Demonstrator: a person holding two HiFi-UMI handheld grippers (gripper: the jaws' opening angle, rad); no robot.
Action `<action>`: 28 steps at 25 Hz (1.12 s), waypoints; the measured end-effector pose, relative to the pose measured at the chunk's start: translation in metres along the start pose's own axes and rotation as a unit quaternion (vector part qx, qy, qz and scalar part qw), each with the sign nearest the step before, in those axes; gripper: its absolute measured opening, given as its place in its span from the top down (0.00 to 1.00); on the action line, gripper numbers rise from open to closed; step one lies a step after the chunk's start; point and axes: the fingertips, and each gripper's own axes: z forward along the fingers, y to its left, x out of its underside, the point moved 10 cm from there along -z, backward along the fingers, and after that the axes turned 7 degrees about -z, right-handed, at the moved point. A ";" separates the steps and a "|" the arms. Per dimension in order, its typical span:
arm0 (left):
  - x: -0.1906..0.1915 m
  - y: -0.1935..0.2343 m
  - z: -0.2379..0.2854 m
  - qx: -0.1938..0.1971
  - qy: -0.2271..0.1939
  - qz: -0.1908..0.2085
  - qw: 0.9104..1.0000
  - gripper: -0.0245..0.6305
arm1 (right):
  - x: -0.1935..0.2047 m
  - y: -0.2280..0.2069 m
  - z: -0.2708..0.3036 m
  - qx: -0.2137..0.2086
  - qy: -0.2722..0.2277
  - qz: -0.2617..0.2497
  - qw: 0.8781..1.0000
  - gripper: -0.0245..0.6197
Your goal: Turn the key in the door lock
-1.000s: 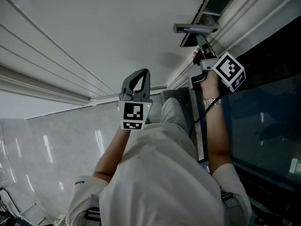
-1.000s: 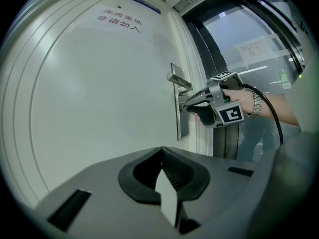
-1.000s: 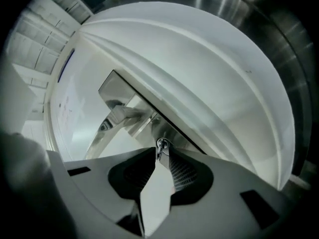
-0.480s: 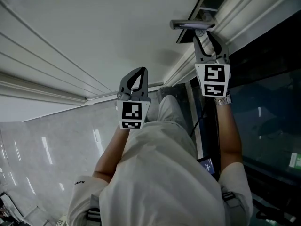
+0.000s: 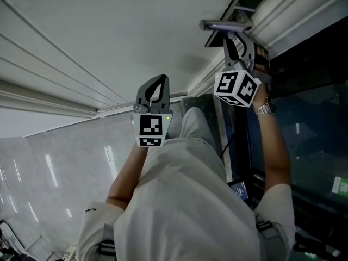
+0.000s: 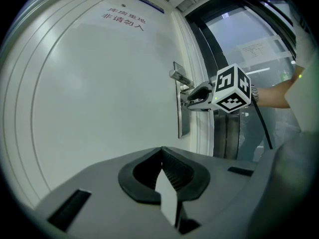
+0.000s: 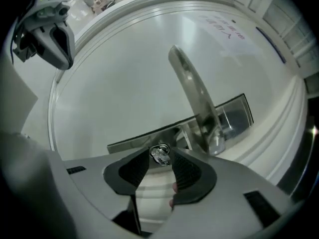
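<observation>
Key [image 7: 160, 155] small, glary, shape unclear between right tongs [image 7: 160, 152]; lock plate [image 7: 234, 114] lower edge hidden behind tongs.

Lighting: dim, even, indoor, with grey tones. Streaked glare on glossy floor [image 5: 70, 162], near left. Daylight through glass panel [image 6: 249, 49], far right. Soft shadow below door handle [image 5: 225, 25] on door [image 5: 109, 37]. Gripper views: fisheye-bent, black corners, blurred foreground.

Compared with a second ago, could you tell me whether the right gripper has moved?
Yes. In the head view the right gripper has rolled in place: its marker cube swung left, to below the door handle, while its tips stayed by it.
</observation>
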 end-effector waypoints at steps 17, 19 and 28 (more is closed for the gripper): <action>-0.004 -0.001 0.004 0.002 0.001 0.003 1.000 0.95 | -0.001 0.008 0.002 0.050 0.016 0.008 0.999 0.81; -0.005 -0.003 0.006 0.004 0.002 0.005 1.000 0.95 | -0.002 0.006 0.002 0.048 0.018 0.043 0.998 0.81; -0.006 -0.007 0.015 0.013 -0.001 0.004 1.000 0.95 | 0.000 0.000 0.001 0.038 0.011 0.161 0.986 0.81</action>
